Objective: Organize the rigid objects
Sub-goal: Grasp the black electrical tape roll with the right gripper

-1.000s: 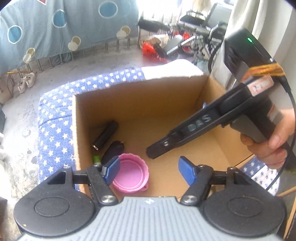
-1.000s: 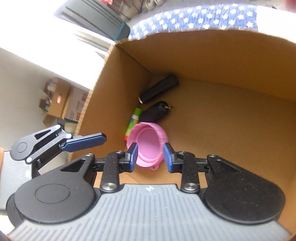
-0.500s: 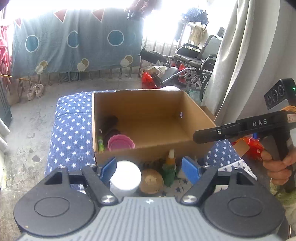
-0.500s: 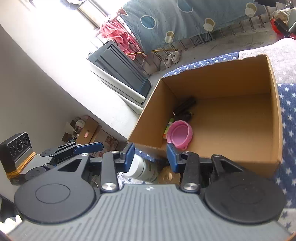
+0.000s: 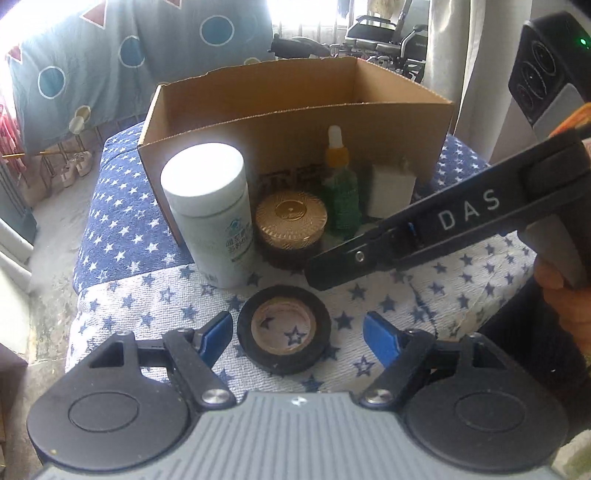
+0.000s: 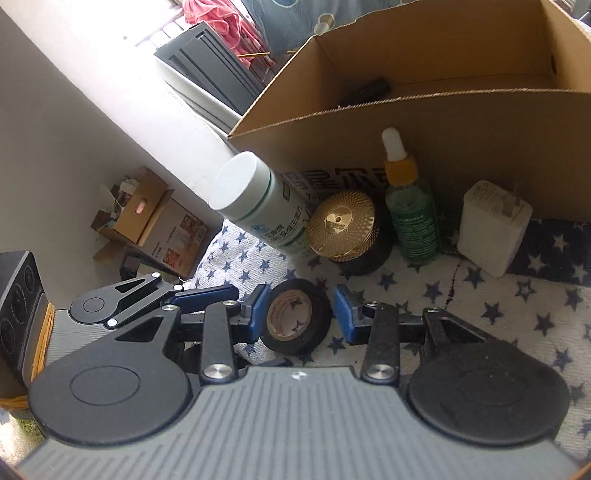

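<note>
A black tape roll lies flat on the star-patterned cloth. My left gripper is open, its blue fingers on either side of the roll without touching. My right gripper is open and also straddles the tape roll. Behind it stand a white bottle, a gold-lidded jar, a green dropper bottle and a white charger block, all against the cardboard box. The right gripper shows in the left wrist view as a black arm marked DAS.
The box holds a dark cylinder in its far corner. The cloth-covered surface drops off at the left. Beyond are a blue hanging sheet, wheelchairs and small cartons on the floor.
Both grippers have pulled back out of the box and dropped low over the cloth. They now straddle the tape roll in front of the box. The right jaws have opened wider.
</note>
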The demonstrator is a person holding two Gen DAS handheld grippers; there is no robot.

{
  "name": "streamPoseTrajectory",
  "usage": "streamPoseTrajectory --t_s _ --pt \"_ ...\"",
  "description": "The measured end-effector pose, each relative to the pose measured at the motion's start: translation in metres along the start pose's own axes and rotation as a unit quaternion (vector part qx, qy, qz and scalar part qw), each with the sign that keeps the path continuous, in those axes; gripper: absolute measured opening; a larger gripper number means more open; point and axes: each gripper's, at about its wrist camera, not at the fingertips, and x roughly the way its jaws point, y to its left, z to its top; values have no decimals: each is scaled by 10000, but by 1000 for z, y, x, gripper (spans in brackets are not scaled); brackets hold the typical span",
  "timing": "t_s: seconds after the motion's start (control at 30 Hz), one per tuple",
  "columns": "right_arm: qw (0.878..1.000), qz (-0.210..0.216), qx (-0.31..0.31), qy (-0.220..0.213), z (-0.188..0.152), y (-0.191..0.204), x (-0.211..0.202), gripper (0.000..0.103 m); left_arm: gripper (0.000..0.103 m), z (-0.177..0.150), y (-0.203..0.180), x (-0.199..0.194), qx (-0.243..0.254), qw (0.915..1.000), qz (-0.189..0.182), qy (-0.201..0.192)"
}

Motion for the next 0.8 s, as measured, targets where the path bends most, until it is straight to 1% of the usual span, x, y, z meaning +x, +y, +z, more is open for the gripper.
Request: streamPoseTrajectory --t_s 0.1,0.23,0.4,0.53,0.8 --pt "9997 -152 -149 116 -2 3 15 37 79 -3 2 9 -43 10000 -24 64" --pt "9993 -253 -197 199 -5 3 29 35 78 -7 6 19 -151 9998 -3 155" --pt "9987 -275 -248 338 -6 2 43 30 70 -11 8 26 -225 9995 -13 238" --pt "9986 -310 -225 353 -6 1 53 28 68 -11 8 27 -229 9995 -10 214" --pt "9986 -296 -256 343 -7 2 57 27 67 -12 6 28 -249 9996 32 126"
